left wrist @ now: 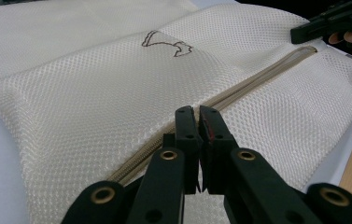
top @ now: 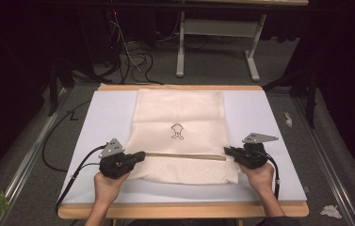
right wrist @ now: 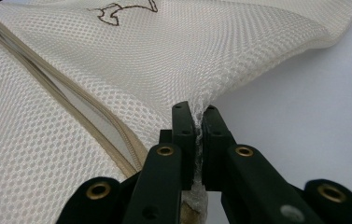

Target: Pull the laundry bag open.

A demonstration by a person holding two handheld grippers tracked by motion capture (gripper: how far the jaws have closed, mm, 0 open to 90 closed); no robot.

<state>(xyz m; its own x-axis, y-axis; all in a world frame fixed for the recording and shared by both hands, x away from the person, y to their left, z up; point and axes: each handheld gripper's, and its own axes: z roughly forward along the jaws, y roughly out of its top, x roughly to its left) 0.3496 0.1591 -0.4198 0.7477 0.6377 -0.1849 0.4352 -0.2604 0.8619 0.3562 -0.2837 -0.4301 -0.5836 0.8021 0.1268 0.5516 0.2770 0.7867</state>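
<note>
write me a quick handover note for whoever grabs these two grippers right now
Left gripper: jaws shut at the left end of the zipper; what they pinch is hidden, probably the pull.
Right gripper: shut on the mesh laundry bag, pinching its edge by the zipper's right end.
The bag lies flat on the white board, logo up.
Done: both ends are held.
Left: the zipper looks closed along its length; likely next is sliding it open while the right gripper holds the bag.
</note>
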